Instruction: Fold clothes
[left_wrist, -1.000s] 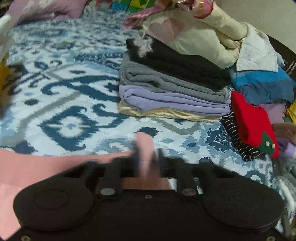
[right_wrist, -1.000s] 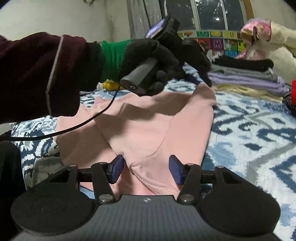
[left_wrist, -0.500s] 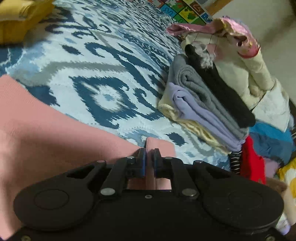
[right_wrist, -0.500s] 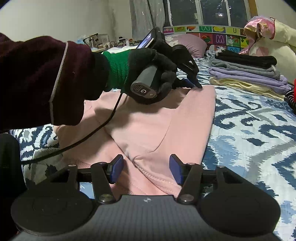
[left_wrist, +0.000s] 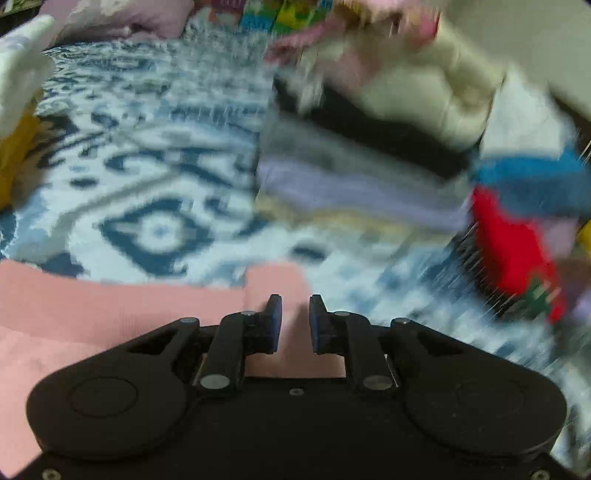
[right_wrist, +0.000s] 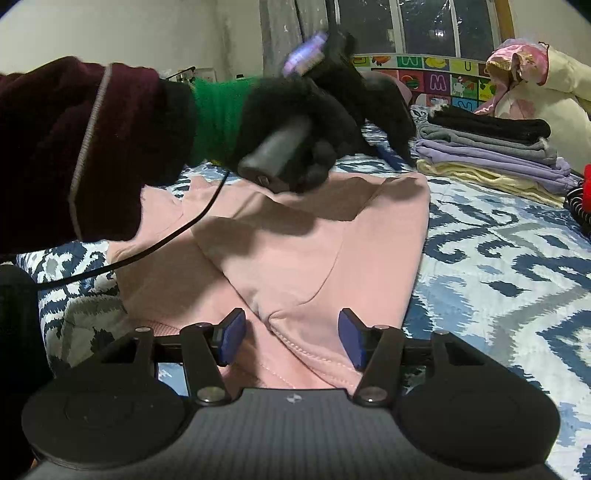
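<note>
**Pink garment spread on the bed, both grippers at its edges**

The pink garment (right_wrist: 314, 236) lies flat on the bed (right_wrist: 498, 266), which has a blue and white patterned cover. It is partly folded: one layer lies over another, and a stitched hem shows at the near edge.

The left gripper (left_wrist: 294, 323) is at the far corner of the garment. Its jaws are opening; a narrow gap stands between the blue pads, and a strip of the pink cloth shows in this gap, but the pads do not press on it. In the right wrist view this gripper (right_wrist: 400, 157) is blurred, held by a hand in a black glove (right_wrist: 295, 125) with a green cuff and a dark red sleeve (right_wrist: 74, 147). A black cable (right_wrist: 155, 247) hangs from it across the cloth.

The right gripper (right_wrist: 291, 339) is over the near hem. Its jaws stand about half open, with the pink cloth below and between them, and they grip nothing.

Further on the bed, to the right, there is a stack of folded clothes (right_wrist: 491, 155): black on top, then grey, lilac and pale yellow. Beside it is a red item (left_wrist: 513, 254), and behind it a cream plush toy (right_wrist: 546, 96). A window (right_wrist: 417, 26) is on the back wall.
</note>
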